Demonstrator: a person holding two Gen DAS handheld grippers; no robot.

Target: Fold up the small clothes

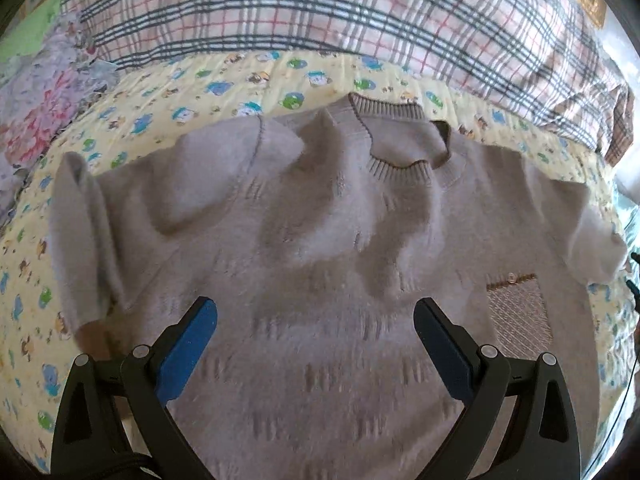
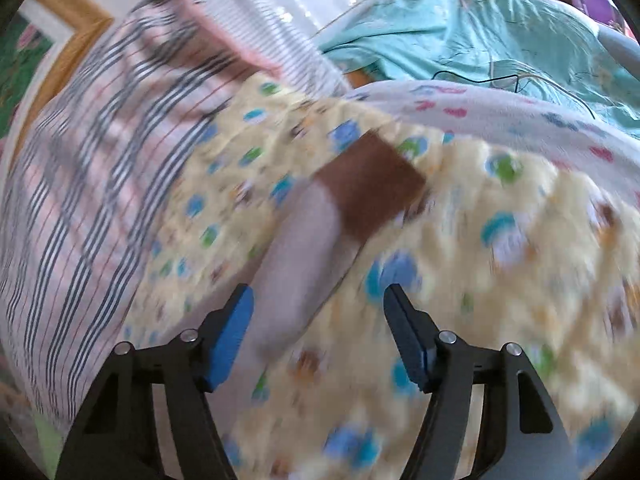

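Across the middle of the yellow cartoon-print quilt (image 1: 224,80) the little beige knit sweater (image 1: 320,248) lay face up, neckline (image 1: 394,136) toward the far edge where the plaid blanket (image 1: 320,8) was bunched up, and it was pretty rumpled, with a few ridges across the chest. The left gripper (image 1: 316,320) hung over the lower body of the sweater with its 2 blue-padded fingers spread wide and nothing between them. The right gripper (image 2: 318,304) was just as empty and wide open, sitting right at the sleeve (image 2: 300,264) with the brown cuff (image 2: 368,184) that stretched out toward the quilt's far right side, the sleeve lying just beside the left-hand pad. That view was smeared, so I couldn't tell if the pad actually touched the knit. My read is the step in hand was grabbing that sleeve to fold it in over the body. If you're doing this, I'd pinch near the cuff end and only 1 layer of sleeve, not the quilt underneath, since that soft quilt looks easy to snag. I'd also use the left gripper to pin the body or smooth those chest wrinkles first, otherwise the whole sweater probably slides along when the sleeve gets dragged. The other sleeve (image 1: 84,240) was already flopped over by the quilt's left side, so it'd need straightening too.
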